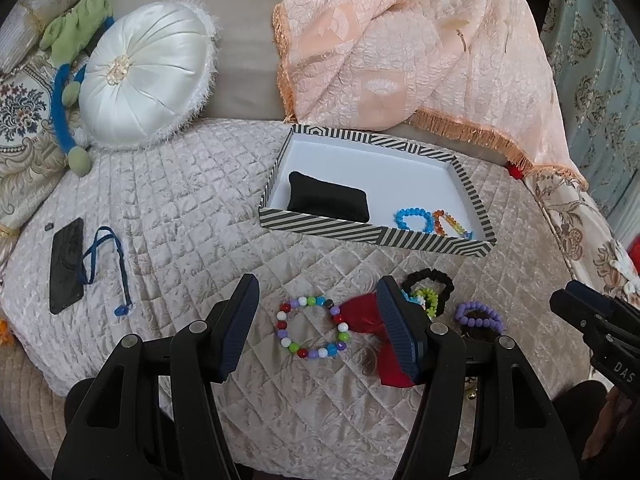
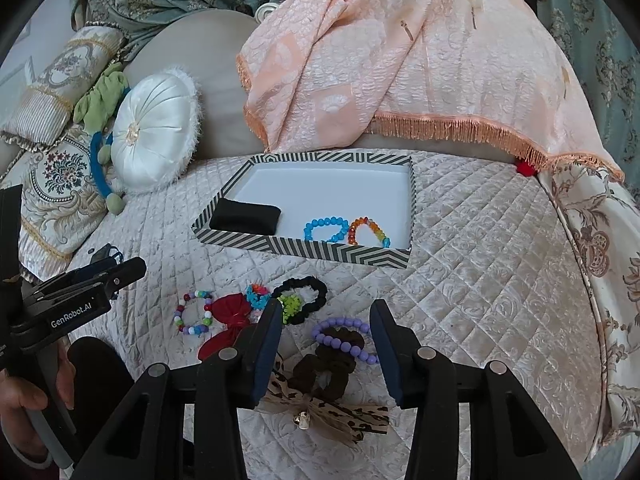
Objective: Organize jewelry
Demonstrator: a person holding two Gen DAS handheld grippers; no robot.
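A striped box (image 1: 372, 233) (image 2: 304, 251) sits on the quilted bed and holds a black cushion (image 1: 328, 198) (image 2: 246, 216), a blue bead bracelet (image 1: 412, 218) (image 2: 324, 229) and an orange bead bracelet (image 1: 450, 222) (image 2: 368, 230). In front of it lie a multicolour bead bracelet (image 1: 312, 326) (image 2: 194, 314), a red bow (image 1: 366, 316) (image 2: 226, 318), a black scrunchie (image 1: 430, 280) (image 2: 300, 300), a purple bead bracelet (image 1: 480, 316) (image 2: 344, 338) and a brown scrunchie (image 2: 320, 372). My left gripper (image 1: 316, 300) is open above the multicolour bracelet. My right gripper (image 2: 326, 320) is open above the purple bracelet.
A black phone (image 1: 66, 266) and blue cord (image 1: 106, 264) lie at the left. A white round pillow (image 1: 148, 76) (image 2: 154, 136), a green plush toy (image 1: 76, 28) and a peach fringed throw (image 1: 420, 52) (image 2: 400, 60) lie behind the box. A leopard-print bow (image 2: 320, 416) lies near the bed's front edge.
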